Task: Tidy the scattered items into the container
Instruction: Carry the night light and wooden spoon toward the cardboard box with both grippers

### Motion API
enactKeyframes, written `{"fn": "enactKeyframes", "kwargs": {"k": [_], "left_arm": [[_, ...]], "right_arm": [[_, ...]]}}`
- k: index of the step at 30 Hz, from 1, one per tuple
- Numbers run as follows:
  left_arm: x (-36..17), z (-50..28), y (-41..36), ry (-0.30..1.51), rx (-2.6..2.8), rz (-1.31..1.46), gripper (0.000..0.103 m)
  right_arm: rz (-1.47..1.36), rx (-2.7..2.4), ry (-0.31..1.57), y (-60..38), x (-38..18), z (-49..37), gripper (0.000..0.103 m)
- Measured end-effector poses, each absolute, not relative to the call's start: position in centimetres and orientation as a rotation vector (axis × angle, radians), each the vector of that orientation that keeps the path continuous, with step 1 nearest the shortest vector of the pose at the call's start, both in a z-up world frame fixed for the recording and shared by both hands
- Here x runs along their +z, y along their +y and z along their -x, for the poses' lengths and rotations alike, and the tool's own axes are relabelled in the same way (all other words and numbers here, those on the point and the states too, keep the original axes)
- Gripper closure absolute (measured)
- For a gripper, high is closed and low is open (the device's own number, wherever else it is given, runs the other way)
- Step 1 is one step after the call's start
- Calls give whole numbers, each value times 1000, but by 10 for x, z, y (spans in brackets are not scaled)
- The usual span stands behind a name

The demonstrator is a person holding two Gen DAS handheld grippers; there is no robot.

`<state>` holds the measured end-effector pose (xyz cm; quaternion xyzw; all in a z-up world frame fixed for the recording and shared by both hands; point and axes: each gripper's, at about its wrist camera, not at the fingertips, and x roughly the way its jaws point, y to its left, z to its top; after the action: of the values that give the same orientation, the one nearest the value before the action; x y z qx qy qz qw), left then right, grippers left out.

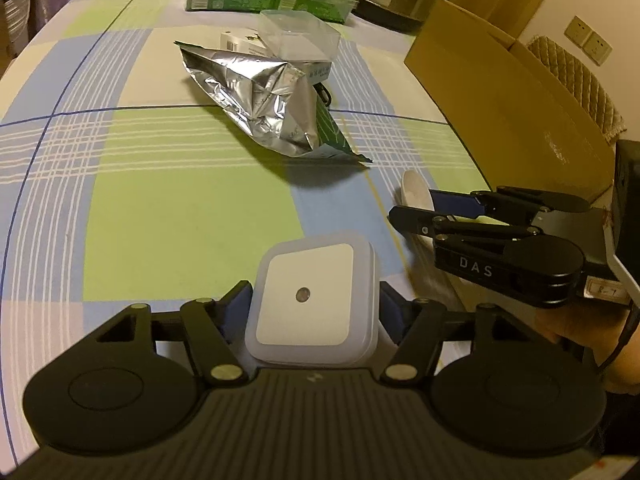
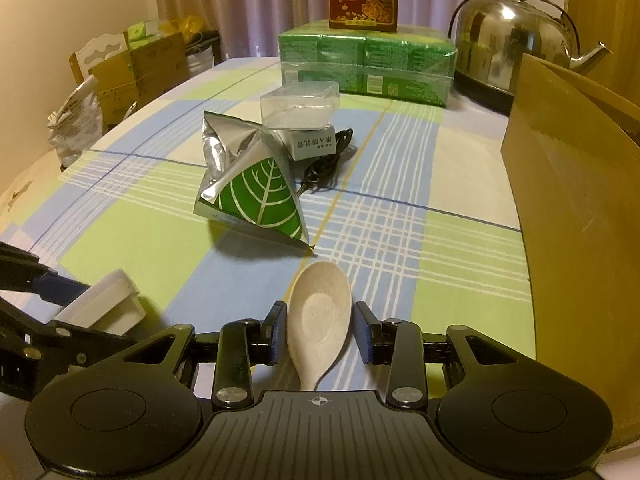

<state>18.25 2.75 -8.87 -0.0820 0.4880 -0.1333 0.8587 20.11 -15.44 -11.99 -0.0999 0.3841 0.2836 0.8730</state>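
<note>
Jaws of the left gripper [image 1: 314, 304] were pinching a white square night light [image 1: 312, 298], its flat face with the small round sensor turned up toward the camera. Jaws of the right gripper [image 2: 320, 330] stood spread on either side of a pale spoon [image 2: 318, 320]; the left pad looked close against the bowl, while a gap showed on the right, so the spoon did not appear gripped and seemed to lie on the worktop [image 1: 160, 208].

Farther out on the checked cloth lay a crumpled foil pouch [image 2: 248, 188] with a green leaf print. Just behind it sat a small white box [image 2: 314, 142] with a clear plastic case [image 2: 300, 110] resting on top, and a black cable [image 2: 324, 160] coiled beside them. To the right stood the cardboard box [image 2: 576, 200], presumably the container; its inside was hidden from both views.

By my judgement the tidying was at an early stage: one item was in hand, one about to be taken, and four lay loose on the cloth. A green wrapped pack [image 2: 366, 62] and a steel kettle [image 2: 516, 40] at the far edge looked like bystanders.
</note>
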Motion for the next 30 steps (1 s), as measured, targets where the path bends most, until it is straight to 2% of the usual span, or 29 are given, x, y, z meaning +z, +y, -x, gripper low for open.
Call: {"fn": "enactKeyframes", "kwargs": {"k": [11,30], "left_arm": [[-82,-165,12,1000,-259,168,41],[-37,-138,-14,909,-265,141,41]], "right_arm": [[199,562,771,-174,-97,-177,72],[147,494,659,-217,-41,-137,74]]}}
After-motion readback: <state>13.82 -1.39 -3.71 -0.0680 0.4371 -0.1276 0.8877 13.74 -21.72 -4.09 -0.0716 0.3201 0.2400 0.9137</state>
